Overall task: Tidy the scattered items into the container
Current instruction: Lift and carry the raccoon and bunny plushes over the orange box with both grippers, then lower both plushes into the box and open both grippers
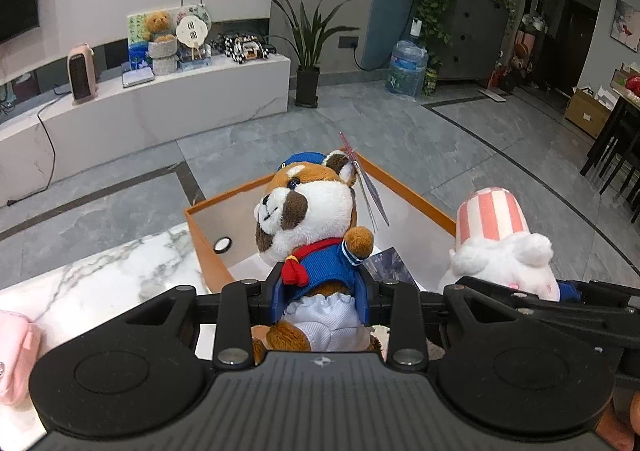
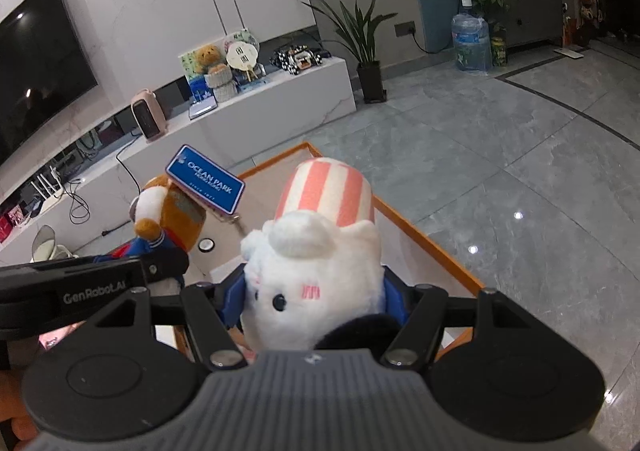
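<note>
You were at the drop step, both toys carried over the orange-rimmed open box (image 1: 408, 191). Your left gripper (image 1: 320, 291) had its jaws clenched on the brown-and-white plush raccoon in a blue sailor suit (image 1: 308, 219), waist between them. Your right gripper (image 2: 316, 303) likewise clamped the white plush with a pink-striped hat (image 2: 316, 251). Next, I judge: lower, then release inside the walls.

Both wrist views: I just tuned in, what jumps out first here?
The left gripper is clamped on a brown plush animal in a blue sailor suit, and the right gripper is clamped on a white plush with a pink-striped hat. Both toys are held side by side above the orange-rimmed box, which sits by the marble tabletop. A blue Ocean Park tag sticks out from the brown plush.
</note>
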